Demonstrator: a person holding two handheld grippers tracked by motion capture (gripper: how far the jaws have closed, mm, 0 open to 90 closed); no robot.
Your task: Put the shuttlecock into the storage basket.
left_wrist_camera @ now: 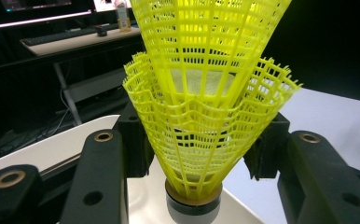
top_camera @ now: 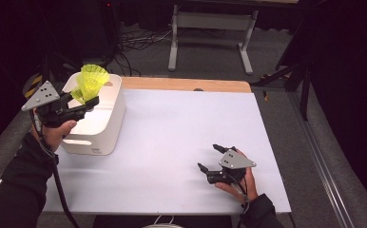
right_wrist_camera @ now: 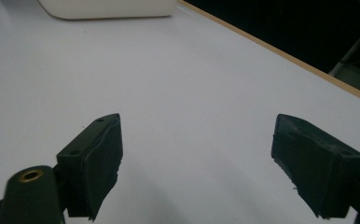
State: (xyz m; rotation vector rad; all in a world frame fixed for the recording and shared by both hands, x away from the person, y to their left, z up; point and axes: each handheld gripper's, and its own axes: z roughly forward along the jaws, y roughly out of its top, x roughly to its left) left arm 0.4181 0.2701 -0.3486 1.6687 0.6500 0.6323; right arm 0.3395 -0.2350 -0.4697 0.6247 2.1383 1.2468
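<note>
Two yellow plastic shuttlecocks [top_camera: 92,80], one nested inside the other, are held above the white bin [top_camera: 109,129] at the table's left. My left gripper [top_camera: 84,102] is shut on them. In the left gripper view the black pads [left_wrist_camera: 134,140] press the lower mesh skirt [left_wrist_camera: 201,121] from both sides, and the dark cork base [left_wrist_camera: 193,203] points down. My right gripper [top_camera: 207,156] rests low on the white table [top_camera: 172,123] at the front right. It stands open with nothing between its jaws [right_wrist_camera: 197,158].
The bin's rounded bottom edge [right_wrist_camera: 108,8] lies far ahead of the right gripper. A wooden strip [top_camera: 186,84] runs along the table's far edge. Behind it are a metal desk frame [top_camera: 210,28] and floor cables [top_camera: 134,42].
</note>
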